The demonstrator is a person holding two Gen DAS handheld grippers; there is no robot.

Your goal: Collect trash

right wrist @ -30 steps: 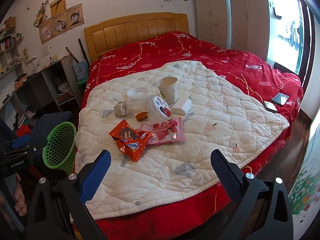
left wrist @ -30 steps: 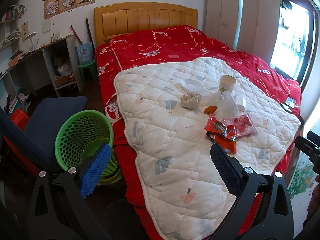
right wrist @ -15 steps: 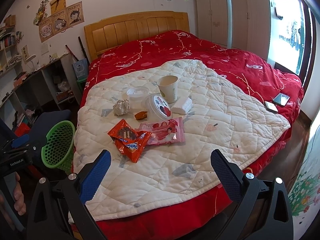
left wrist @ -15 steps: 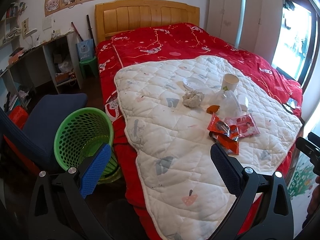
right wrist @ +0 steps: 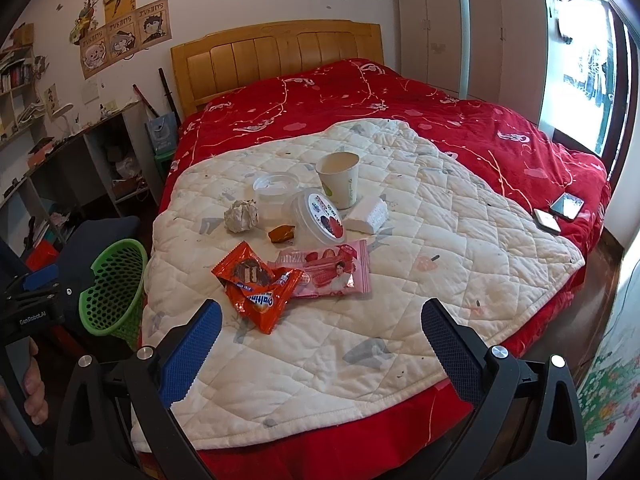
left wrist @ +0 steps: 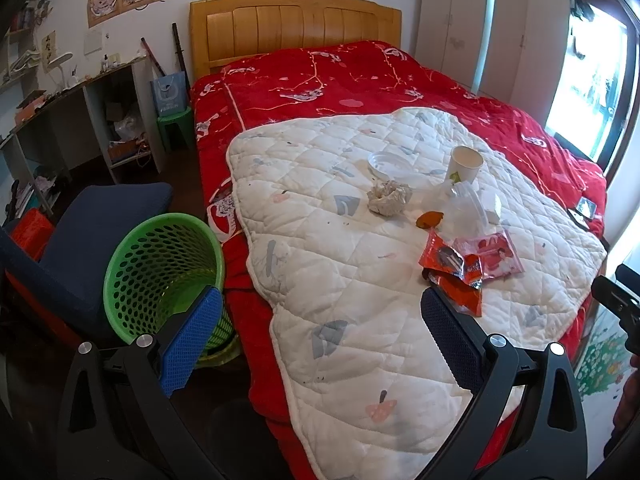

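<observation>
My left claw (left wrist: 316,336) gapes wide and empty over the quilt's (left wrist: 360,300) edge. Left of the quilt stands the green bin (left wrist: 160,272). On the quilt lie a paper wad (right wrist: 241,217), orange wrapper (right wrist: 256,286), pink wrapper (right wrist: 332,272), tub (right wrist: 320,218) and cup (right wrist: 339,179). My right claw (right wrist: 320,338) is wide too, holding nothing.

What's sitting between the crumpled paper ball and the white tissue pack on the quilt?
In the right wrist view, a small brown wrapper and a tipped clear tub lie between the paper ball and tissue pack.
</observation>
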